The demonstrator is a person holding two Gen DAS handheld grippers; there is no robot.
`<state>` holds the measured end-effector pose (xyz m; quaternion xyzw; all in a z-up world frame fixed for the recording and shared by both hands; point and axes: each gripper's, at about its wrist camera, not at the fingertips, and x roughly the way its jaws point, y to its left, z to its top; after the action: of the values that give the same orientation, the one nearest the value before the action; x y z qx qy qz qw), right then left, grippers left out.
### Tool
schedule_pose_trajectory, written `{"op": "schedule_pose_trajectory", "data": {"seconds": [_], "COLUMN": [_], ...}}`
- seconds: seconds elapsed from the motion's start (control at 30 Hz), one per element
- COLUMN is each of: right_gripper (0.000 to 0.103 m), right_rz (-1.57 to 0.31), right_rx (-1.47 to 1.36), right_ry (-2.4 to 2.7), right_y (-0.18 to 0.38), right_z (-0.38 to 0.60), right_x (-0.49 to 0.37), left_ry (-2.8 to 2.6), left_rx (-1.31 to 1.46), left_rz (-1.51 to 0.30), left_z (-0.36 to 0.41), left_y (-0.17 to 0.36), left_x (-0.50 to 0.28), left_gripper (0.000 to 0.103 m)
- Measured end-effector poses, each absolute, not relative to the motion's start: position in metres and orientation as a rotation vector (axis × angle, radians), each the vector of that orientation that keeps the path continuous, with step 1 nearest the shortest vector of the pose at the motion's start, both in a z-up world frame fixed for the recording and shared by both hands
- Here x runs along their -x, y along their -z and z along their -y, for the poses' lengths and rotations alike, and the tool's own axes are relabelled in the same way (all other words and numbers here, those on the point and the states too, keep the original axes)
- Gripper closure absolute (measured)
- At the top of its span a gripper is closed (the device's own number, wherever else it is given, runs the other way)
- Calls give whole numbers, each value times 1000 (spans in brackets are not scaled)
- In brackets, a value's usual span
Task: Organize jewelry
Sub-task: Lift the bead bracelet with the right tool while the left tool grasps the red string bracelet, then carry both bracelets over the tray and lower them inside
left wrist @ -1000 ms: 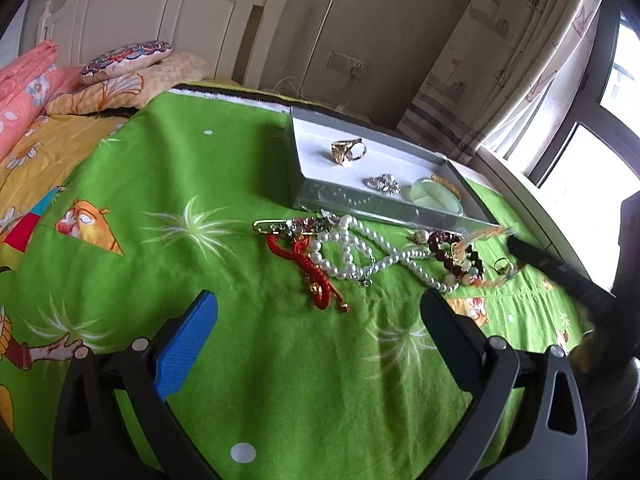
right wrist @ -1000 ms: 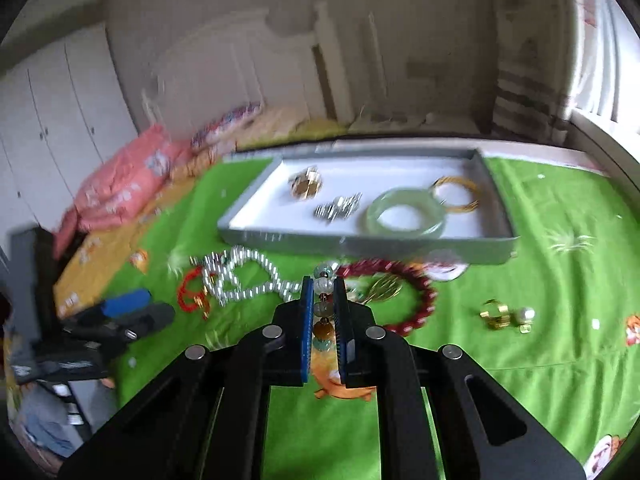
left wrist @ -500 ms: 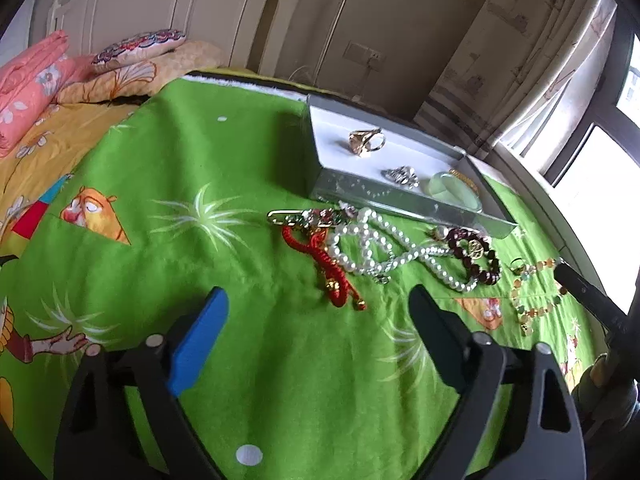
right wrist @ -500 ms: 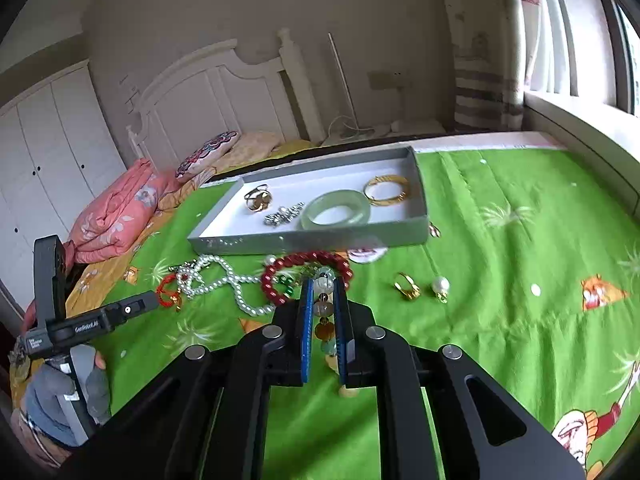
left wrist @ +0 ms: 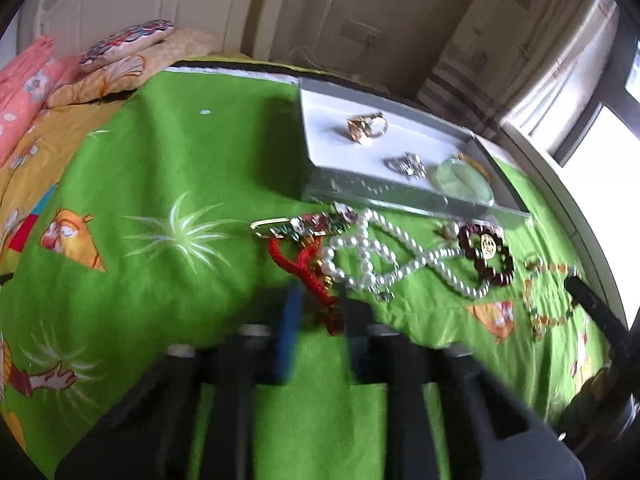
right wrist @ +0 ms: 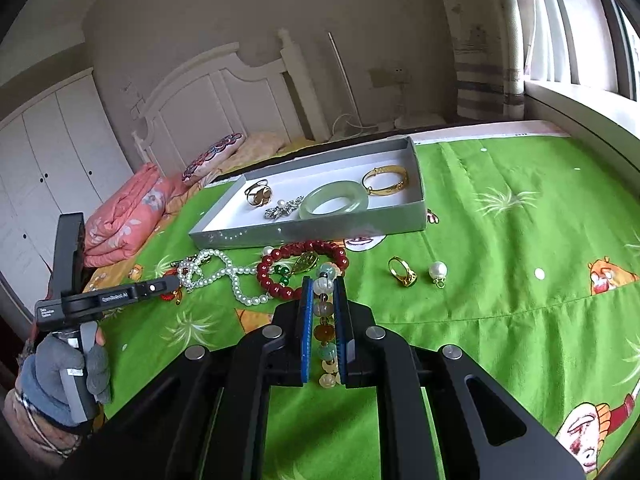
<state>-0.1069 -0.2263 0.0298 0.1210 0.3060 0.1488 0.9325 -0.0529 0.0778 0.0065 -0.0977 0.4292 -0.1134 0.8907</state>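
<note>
On a bed spread with a green cartoon blanket (right wrist: 500,264), the right tongs (right wrist: 324,320) clench a string of mixed beads (right wrist: 325,312), while the left tongs (left wrist: 318,312) have clamped onto a red cord bracelet (left wrist: 308,272). Beyond lie pearls (right wrist: 224,276), a gray tray (right wrist: 312,232) of rings and bangles, pillows, headboard (right wrist: 224,92) and curtained window.

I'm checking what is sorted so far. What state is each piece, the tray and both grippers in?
Tray: open, on the bedspread.
Jade bangle: inside tray.
Gold bangle: inside tray.
Pearl necklace: loose on bedspread.
Gold ring: loose on bedspread.
Left gripper: shut on red cord bracelet.
Right gripper: shut on bead strand.
</note>
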Motion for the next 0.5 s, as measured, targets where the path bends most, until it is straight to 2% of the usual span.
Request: {"op": "schedule_pose_trajectory", "data": {"seconds": [0.1,0.5], "right_gripper": [92,92], "right_rz": [-623,-618], "right_rx": [-246,-239], "right_ry": [-305,-307], "right_y": [-30,-32], "right_z": [226,224], "right_x": [108,108], "left_ry": [244,252], "left_rx": [216,237], "left_rz": [-869,-771], "left_z": [-81,-98], "left_y": [-9,-37], "left_x": [63,94], "left_gripper": [98,98]}}
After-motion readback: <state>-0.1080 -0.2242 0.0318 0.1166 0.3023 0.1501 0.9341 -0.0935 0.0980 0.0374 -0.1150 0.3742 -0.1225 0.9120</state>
